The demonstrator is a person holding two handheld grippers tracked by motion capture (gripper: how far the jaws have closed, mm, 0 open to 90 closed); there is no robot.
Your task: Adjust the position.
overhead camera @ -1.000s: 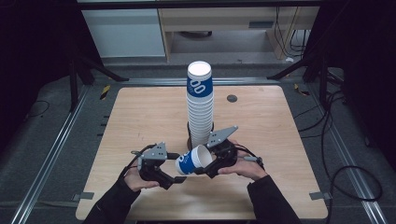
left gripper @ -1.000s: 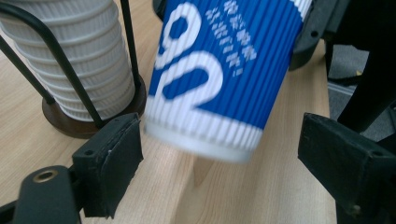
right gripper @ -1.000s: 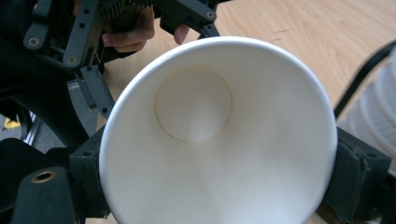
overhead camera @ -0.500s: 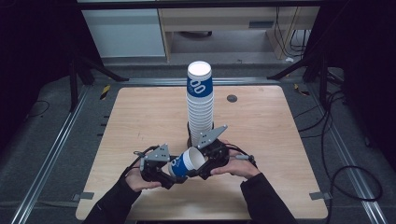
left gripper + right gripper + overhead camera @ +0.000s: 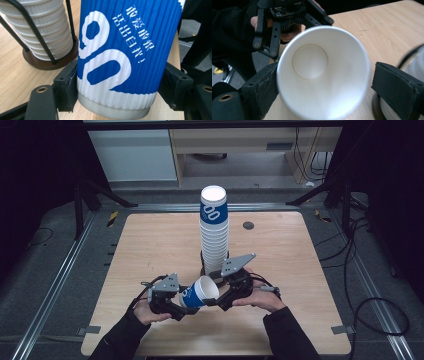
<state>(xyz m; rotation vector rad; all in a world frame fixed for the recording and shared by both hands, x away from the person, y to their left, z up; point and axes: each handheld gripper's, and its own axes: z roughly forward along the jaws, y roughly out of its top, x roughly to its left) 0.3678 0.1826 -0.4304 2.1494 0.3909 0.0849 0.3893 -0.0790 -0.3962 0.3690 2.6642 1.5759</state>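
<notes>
Our left gripper (image 5: 186,306) freshly clamped on the blue-and-white ribbed paper cup (image 5: 199,292), our right gripper (image 5: 216,296) freshly loosened around its rim.

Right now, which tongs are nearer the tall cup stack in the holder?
Right. The right tongs sit just in front of the cup stack, beside its base. The left tongs are farther out to the left, gripping the base end of the blue cup.
</notes>
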